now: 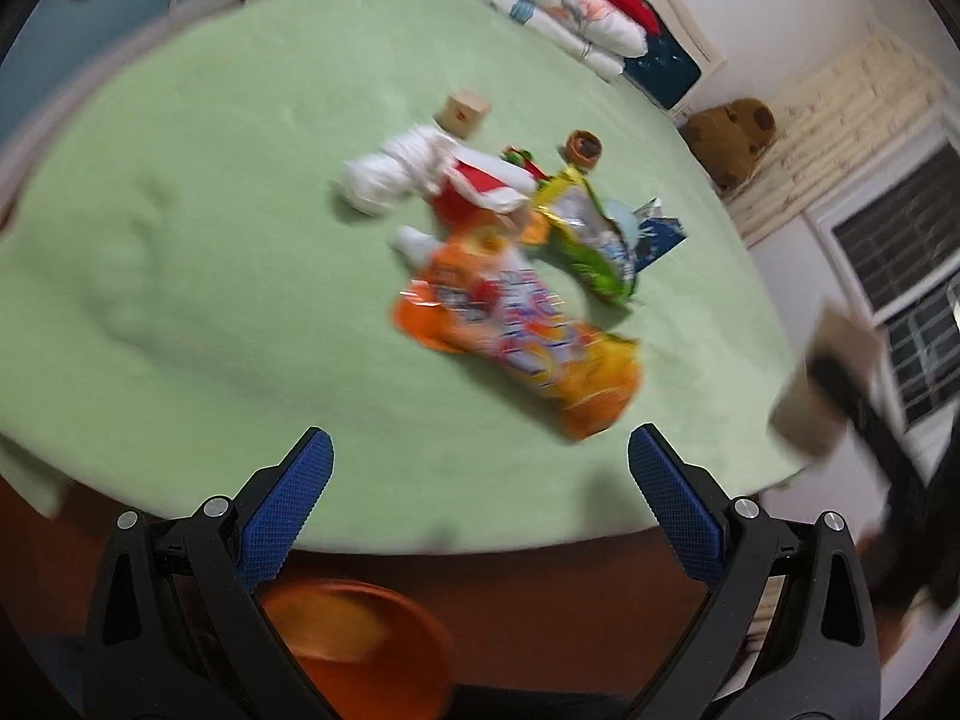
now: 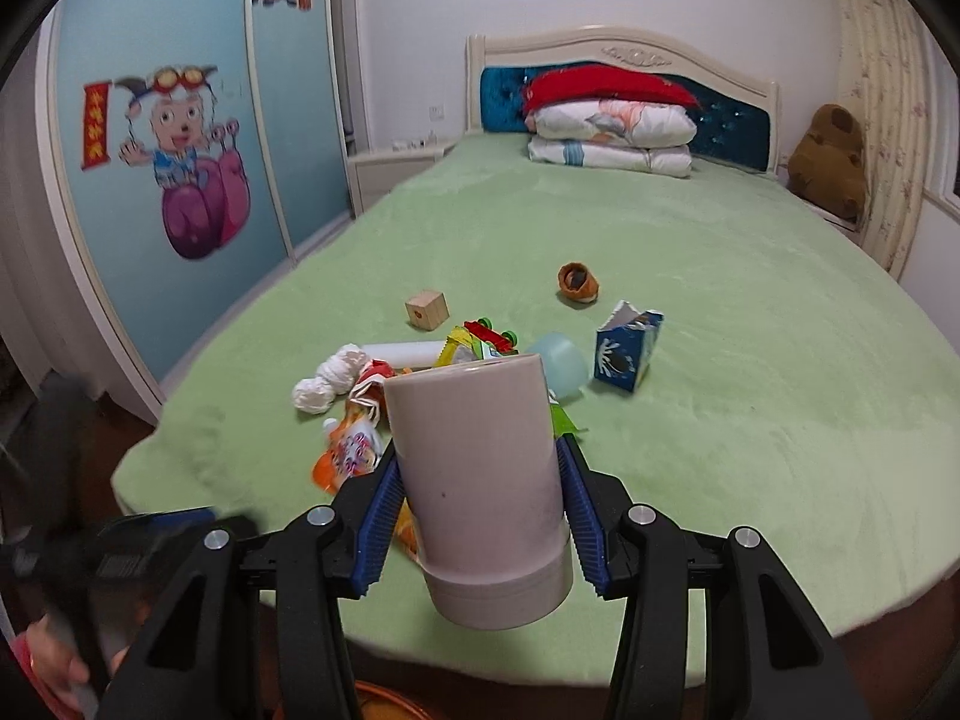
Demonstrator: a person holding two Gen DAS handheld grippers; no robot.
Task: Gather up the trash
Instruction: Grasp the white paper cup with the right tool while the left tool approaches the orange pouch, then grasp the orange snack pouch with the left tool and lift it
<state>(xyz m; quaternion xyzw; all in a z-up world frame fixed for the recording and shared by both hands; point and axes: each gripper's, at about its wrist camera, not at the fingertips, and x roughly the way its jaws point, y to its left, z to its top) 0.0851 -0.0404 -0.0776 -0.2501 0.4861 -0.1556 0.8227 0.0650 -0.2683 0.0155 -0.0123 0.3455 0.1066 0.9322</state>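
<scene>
- The left wrist view looks steeply down from the foot of the bed (image 1: 180, 252), close over the litter pile (image 1: 516, 264); it is blurred.
- The right wrist view faces along the bed (image 2: 750, 360) toward the headboard (image 2: 624, 54).
- Both share the pile (image 2: 360, 408), wooden block (image 1: 461, 113) (image 2: 427, 309) and pillows (image 1: 570, 12) (image 2: 612, 132).

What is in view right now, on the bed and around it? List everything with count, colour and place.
Cylindrical cup: one, pale pink-grey, clamped in right gripper.
Crumpled snack bag: one, orange, near bed edge.
Wadded tissue: one, white, left of pile.
Wooden cube: one, tan, behind pile.
Torn carton: one, blue, right of pile.
Peel-like cup scrap: one, orange-brown, mid-bed.
Bed cover: green.
Bin: one, orange, on floor below bed edge.
Left gripper: open, empty.
Right gripper: holding cup.
</scene>
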